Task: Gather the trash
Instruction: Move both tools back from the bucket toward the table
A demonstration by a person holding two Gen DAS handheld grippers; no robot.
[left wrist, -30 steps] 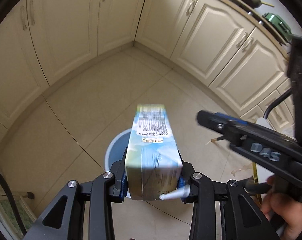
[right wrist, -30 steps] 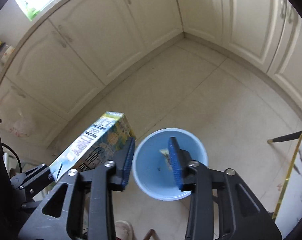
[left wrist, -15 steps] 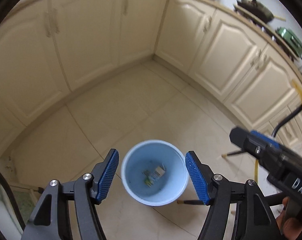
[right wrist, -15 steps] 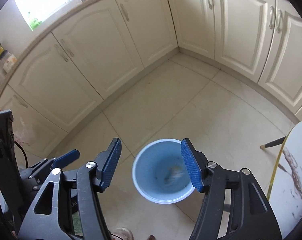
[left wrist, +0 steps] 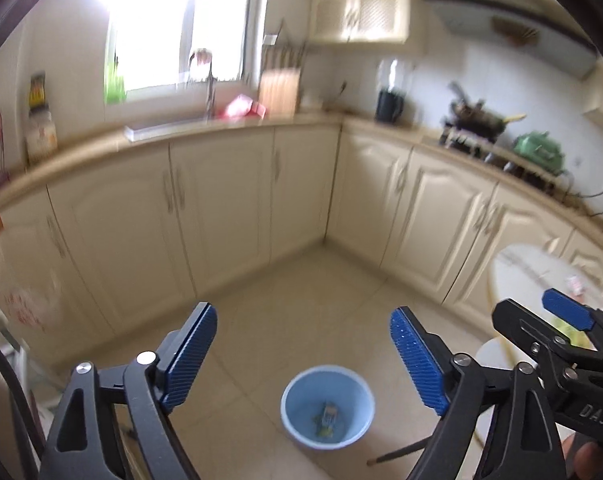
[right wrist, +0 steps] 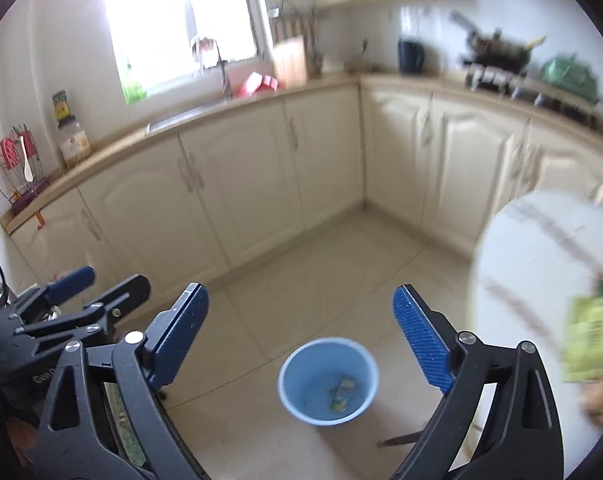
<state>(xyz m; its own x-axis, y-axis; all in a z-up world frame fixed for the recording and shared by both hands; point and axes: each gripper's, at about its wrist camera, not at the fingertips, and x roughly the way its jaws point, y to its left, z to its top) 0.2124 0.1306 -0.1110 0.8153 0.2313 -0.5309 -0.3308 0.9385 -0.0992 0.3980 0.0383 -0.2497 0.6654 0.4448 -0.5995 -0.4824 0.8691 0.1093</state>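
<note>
Down in the blue bin [right wrist: 328,382] on the floor lies your dropped carton [right wrist: 343,392]; both the left gripper [left wrist: 301,356] and the right gripper [right wrist: 301,336] have just spread, fingers released and empty. Right of the bin, wrappers [right wrist: 589,344] on the bench [right wrist: 533,264] likely remain.

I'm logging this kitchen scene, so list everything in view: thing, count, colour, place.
bin: one, light blue, on the floor below both grippers.
carton: one, colourful, lying in the bin beside smaller scraps.
table: one, white marbled, round, at the right.
packet: one, yellow-green, on the table; blurred.
cabinets: cream, along two walls.
tap: one, at the window.
knife block: one, wooden, on the counter.
dark jug: one, counter corner.
pan: one, on the stove.
green pot: one, far right of the counter.
left gripper: blue pads, open, empty.
right gripper: blue pads, open, empty.
</note>
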